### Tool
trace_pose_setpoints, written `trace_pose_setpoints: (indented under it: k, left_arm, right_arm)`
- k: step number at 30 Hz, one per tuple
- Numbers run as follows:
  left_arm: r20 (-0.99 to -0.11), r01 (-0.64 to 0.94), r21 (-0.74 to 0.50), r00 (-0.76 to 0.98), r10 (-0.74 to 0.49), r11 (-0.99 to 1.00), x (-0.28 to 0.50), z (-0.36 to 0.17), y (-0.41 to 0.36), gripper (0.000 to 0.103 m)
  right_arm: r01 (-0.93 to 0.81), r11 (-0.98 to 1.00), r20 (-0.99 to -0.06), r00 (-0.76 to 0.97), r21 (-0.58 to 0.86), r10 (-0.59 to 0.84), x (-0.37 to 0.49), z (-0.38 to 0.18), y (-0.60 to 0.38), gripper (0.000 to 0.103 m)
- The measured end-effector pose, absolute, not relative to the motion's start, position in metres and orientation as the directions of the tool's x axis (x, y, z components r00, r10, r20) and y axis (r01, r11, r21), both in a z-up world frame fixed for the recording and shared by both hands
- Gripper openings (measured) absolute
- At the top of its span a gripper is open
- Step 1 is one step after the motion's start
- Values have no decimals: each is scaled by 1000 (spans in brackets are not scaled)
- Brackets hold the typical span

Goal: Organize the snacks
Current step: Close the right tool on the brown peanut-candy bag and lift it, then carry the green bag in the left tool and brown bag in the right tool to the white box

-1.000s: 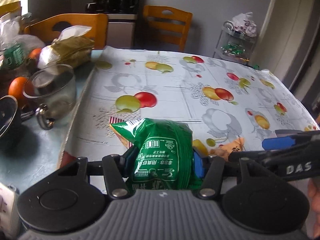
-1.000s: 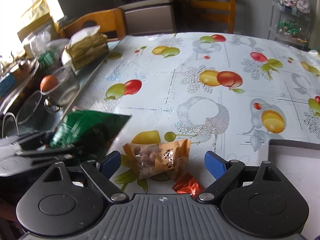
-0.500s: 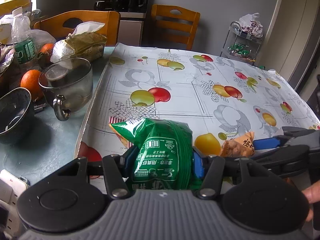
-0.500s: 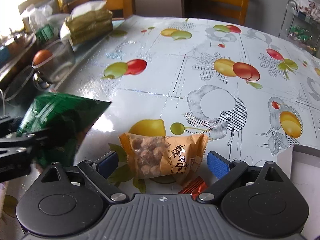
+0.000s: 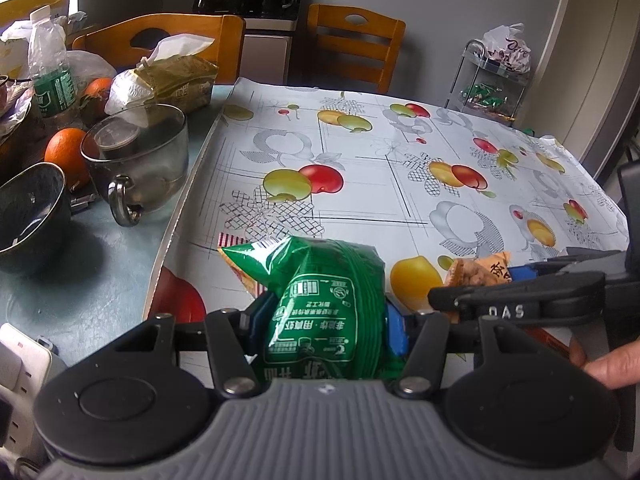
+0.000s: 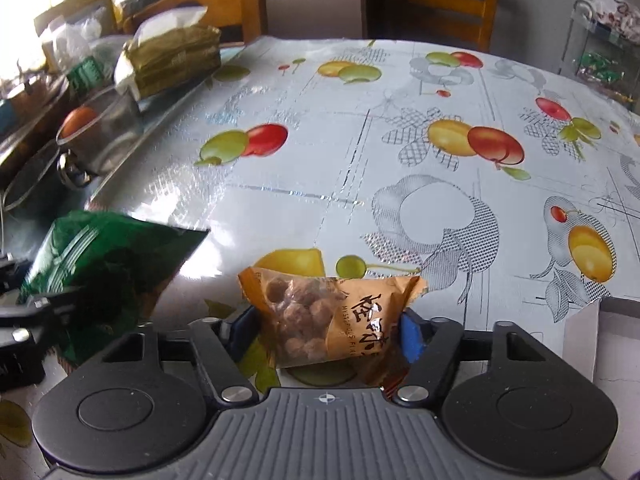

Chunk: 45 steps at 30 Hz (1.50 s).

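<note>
My left gripper (image 5: 320, 324) is shut on a green snack bag (image 5: 316, 300) and holds it over the fruit-print tablecloth (image 5: 360, 184). The bag also shows at the left of the right wrist view (image 6: 108, 268). My right gripper (image 6: 326, 334) is shut on an orange packet of round brown snacks (image 6: 328, 320), low over the cloth. That packet (image 5: 480, 272) and the right gripper's fingers (image 5: 516, 304) show at the right of the left wrist view.
A glass mug (image 5: 140, 160), a dark bowl (image 5: 28, 212), oranges (image 5: 66, 152), a water bottle (image 5: 50, 76) and a tissue pack (image 5: 176, 80) crowd the table's left side. A white box (image 6: 616, 344) stands at the right. Two wooden chairs (image 5: 356, 48) stand behind.
My right gripper has closed on the orange packet, which lay free between open fingers before. My left gripper has kept the green bag and drawn back a little.
</note>
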<state>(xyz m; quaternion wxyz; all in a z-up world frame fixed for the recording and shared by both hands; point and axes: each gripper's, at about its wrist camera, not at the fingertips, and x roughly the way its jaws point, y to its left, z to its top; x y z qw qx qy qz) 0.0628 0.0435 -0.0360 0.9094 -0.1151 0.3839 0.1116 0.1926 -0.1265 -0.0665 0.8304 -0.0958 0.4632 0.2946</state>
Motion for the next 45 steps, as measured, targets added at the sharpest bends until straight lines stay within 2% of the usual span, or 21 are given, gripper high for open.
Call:
trace_pose_setpoints:
  k: [6, 23, 45]
  left_arm:
    - [-719, -291, -127, 686, 114, 948, 64, -34, 41, 55]
    - [-674, -255, -151, 733, 89, 955, 45, -11, 15, 55]
    - [-659, -228, -128, 747, 88, 965, 16, 14, -38, 55]
  right_arm:
    - [-549, 822, -804, 417, 149, 424, 195, -54, -137, 63]
    - [-555, 815, -730, 487, 165, 479, 149, 18, -173, 62]
    - [-543, 804, -681, 494, 243, 540, 108, 56, -232, 62]
